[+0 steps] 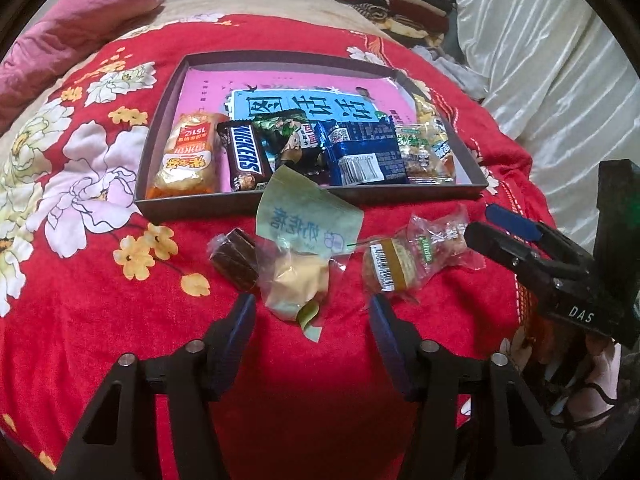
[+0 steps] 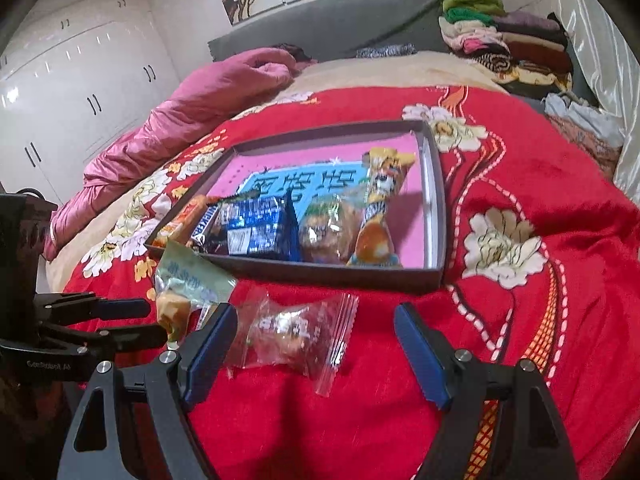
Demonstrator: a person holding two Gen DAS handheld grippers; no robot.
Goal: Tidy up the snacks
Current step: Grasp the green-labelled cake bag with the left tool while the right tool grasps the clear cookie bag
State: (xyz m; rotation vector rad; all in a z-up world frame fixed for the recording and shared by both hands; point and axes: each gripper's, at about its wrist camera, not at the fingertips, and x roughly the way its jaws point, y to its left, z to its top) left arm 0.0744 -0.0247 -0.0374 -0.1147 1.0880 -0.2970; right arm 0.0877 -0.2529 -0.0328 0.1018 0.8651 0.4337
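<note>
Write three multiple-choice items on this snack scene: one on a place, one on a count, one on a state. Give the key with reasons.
1. Where does the Snickers bar lie?
A. In the tray
B. On the blanket outside the tray
C. Between gripper fingers

2. How many wrapped snacks lie on the red blanket in front of the tray?
A. One
B. Three
C. Six

3. How does the right gripper stand?
A. Shut on a snack
B. Open around the clear-wrapped pastry
C. Shut, empty

Key: 1 A, it lies among the packets inside the tray walls. 2 B, the left wrist view shows a dark cake, a green-wrapped pastry and the clear-wrapped one. 3 B, the fingers stand apart on both sides of it.
</note>
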